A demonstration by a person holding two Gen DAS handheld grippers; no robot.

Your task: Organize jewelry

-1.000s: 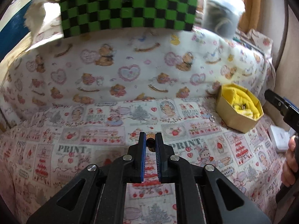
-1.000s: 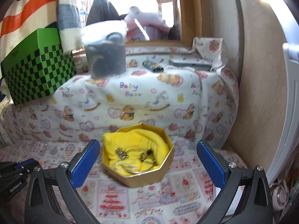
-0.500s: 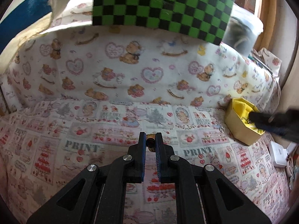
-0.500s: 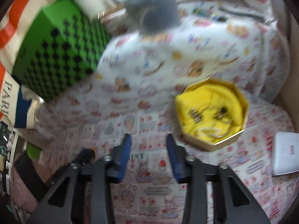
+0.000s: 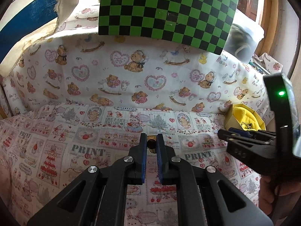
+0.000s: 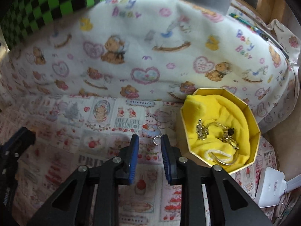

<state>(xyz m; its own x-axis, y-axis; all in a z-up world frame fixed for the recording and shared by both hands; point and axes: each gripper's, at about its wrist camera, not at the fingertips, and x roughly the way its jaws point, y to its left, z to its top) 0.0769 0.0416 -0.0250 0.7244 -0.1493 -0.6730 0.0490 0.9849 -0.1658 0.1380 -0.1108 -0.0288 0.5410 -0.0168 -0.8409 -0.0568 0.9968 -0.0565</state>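
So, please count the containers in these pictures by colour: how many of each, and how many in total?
Green-and-black checked box: 1
Gold box, lined with yellow cloth: 1
White box: 1
Clear plastic tub: 1
Total: 4

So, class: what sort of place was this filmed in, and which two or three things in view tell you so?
Most likely a home, perhaps a bedroom or child's corner, not a workshop. The surface is draped in a teddy-bear cloth and a strawberry-print cloth, with a yellow-lined jewelry box on it and a green checkered box behind.
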